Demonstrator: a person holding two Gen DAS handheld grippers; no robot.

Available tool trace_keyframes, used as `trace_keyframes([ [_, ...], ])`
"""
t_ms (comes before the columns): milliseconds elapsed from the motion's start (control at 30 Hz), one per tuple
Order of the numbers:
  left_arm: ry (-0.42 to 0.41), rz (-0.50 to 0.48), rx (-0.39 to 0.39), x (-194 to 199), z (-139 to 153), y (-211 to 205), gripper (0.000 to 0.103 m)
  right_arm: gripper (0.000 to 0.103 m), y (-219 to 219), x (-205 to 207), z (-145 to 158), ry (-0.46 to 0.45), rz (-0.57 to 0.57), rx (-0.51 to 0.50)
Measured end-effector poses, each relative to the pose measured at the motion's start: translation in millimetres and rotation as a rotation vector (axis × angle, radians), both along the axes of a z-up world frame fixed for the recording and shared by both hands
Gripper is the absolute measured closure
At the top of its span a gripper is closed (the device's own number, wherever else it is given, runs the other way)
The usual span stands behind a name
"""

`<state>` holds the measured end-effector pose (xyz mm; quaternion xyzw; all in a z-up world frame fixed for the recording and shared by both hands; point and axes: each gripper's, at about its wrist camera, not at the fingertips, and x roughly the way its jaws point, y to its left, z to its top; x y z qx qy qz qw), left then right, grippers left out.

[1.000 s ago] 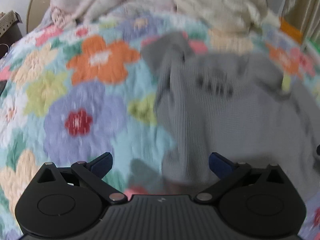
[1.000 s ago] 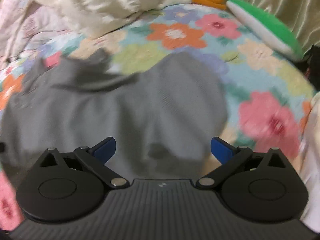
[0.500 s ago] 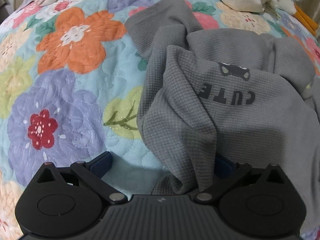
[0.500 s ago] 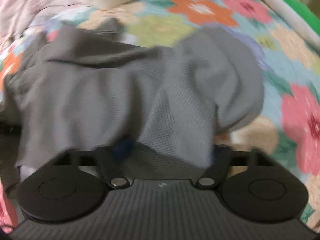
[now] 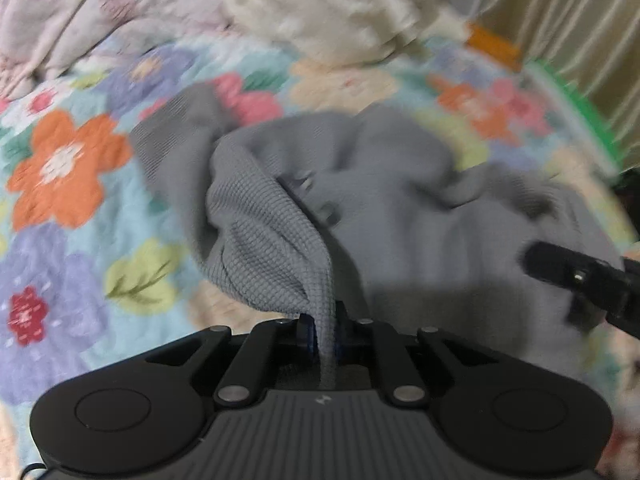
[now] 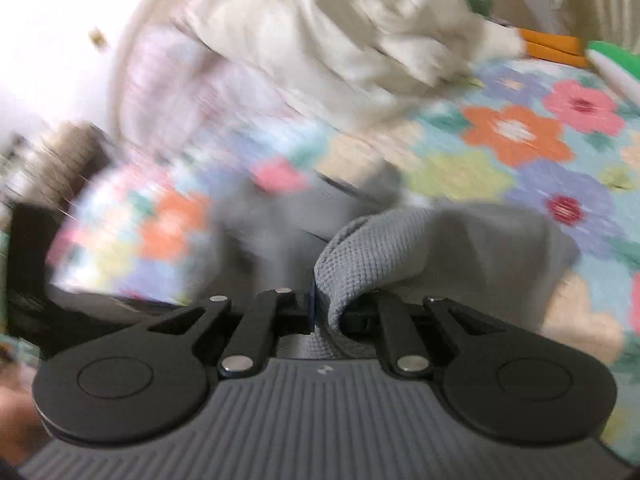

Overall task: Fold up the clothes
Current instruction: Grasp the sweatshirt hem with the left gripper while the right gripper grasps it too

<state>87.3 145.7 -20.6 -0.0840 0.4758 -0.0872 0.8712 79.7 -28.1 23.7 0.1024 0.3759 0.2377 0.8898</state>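
A grey waffle-knit shirt [image 5: 400,220] lies crumpled on a flowered quilt [image 5: 68,168]. My left gripper [image 5: 325,338] is shut on a fold of its near edge, and the cloth rises from the jaws in a tented ridge. In the right wrist view the same grey shirt [image 6: 440,248] curls over my right gripper [image 6: 326,312], which is shut on another fold of it. The right gripper [image 5: 580,280] also shows as a dark shape at the right edge of the left wrist view. Both views are blurred by motion.
Cream bedding [image 5: 340,12] and a pale pink floral cover [image 5: 80,24] are heaped at the far side of the bed. An orange and green cushion [image 6: 600,56] lies at the far right by a curtain [image 5: 560,20]. A dark object [image 6: 36,248] stands at the left.
Both grippers were open a second ago over the shirt. Each has since closed on a fold of grey cloth and lifted it, and the views have swung upward.
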Motion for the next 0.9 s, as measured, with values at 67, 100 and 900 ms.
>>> trace_keyframes([
  [67, -0.050, -0.003, -0.046, -7, 17, 3, 0.094, 0.093, 10, 0, 10, -0.021, 0.058, 0.035],
  [100, -0.074, 0.008, -0.051, -10, 27, 6, 0.093, 0.092, 25, 5, 10, -0.036, 0.109, 0.023],
  [900, 0.117, 0.045, 0.040, 38, -60, 56, 0.040, 0.024, 23, 53, -135, 0.211, -0.024, 0.021],
])
